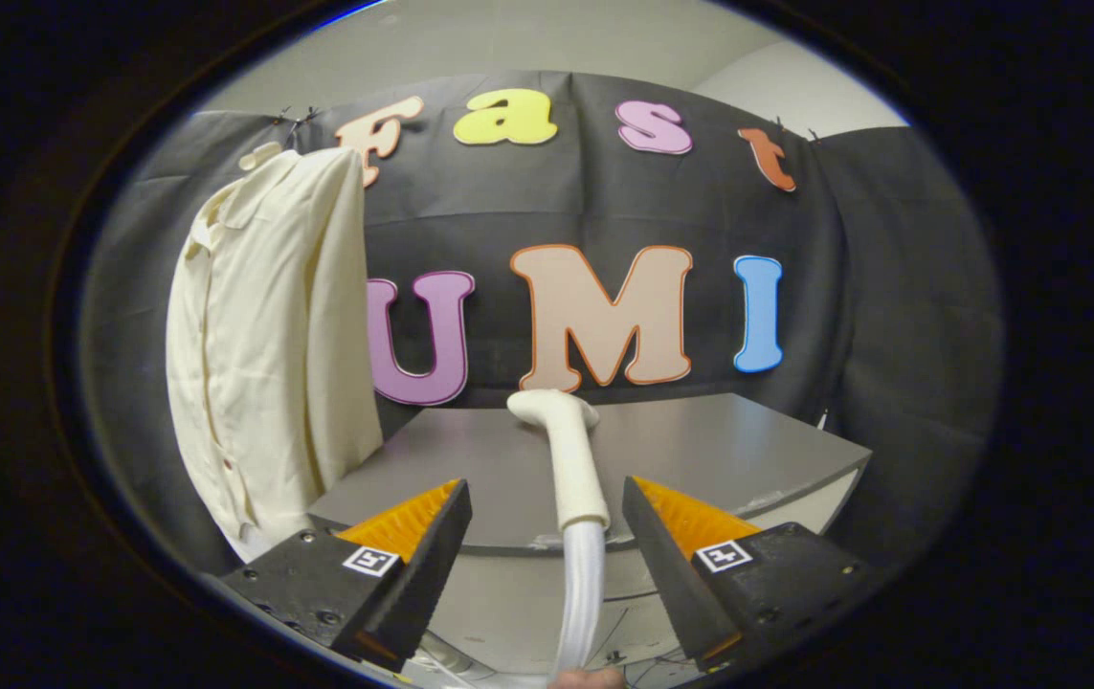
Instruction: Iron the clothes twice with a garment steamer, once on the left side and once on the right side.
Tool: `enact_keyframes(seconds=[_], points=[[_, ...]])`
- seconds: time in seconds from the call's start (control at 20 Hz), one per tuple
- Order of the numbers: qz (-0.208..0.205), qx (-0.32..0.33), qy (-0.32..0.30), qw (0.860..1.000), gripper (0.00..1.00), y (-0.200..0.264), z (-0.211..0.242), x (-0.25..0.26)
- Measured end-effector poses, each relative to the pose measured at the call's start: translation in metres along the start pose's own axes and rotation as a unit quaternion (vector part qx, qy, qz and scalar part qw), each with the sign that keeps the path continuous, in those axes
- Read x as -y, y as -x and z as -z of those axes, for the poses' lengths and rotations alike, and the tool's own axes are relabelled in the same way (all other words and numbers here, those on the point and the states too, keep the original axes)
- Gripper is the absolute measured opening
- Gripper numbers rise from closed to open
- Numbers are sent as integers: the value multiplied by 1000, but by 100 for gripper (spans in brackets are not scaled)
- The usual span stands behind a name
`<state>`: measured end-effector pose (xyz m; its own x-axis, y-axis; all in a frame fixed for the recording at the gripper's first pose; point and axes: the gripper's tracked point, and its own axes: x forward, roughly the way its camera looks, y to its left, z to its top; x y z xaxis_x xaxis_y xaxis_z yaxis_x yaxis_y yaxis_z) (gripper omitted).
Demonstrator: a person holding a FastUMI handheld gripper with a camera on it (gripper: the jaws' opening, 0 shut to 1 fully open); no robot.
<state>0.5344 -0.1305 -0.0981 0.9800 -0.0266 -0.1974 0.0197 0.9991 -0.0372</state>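
A cream button-up shirt (264,335) hangs on a hanger against the booth's wall, left of the table and beyond my left finger. The white garment steamer (570,459) lies on the grey table (738,450), its head at the far end and its handle pointing back between my fingers. A ribbed white hose (580,593) runs down from the handle past the table's front edge. My gripper (547,531) is open, a finger on each side of the handle's near end, neither one touching it.
The table's front edge sits just under my fingers, and its right corner (858,464) juts out to the right. A fingertip of a person's hand (585,677) shows at the very bottom by the hose. Cables lie on the floor below.
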Motion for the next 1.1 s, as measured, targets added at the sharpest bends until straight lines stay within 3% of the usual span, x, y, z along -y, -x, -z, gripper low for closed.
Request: enact_keyframes(seconds=[0.35,0.5,0.7,0.75,0.95,1.1], points=[[0,-43,-7,999,97,-75,17,8],[-4,-96,7,995,96,-91,33,6],[-8,-111,4,994,96,-103,26,2],[-10,-122,5,992,93,-100,34,-1],[16,-120,6,993,45,-103,31,12],[7,-130,22,991,42,-101,30,9]])
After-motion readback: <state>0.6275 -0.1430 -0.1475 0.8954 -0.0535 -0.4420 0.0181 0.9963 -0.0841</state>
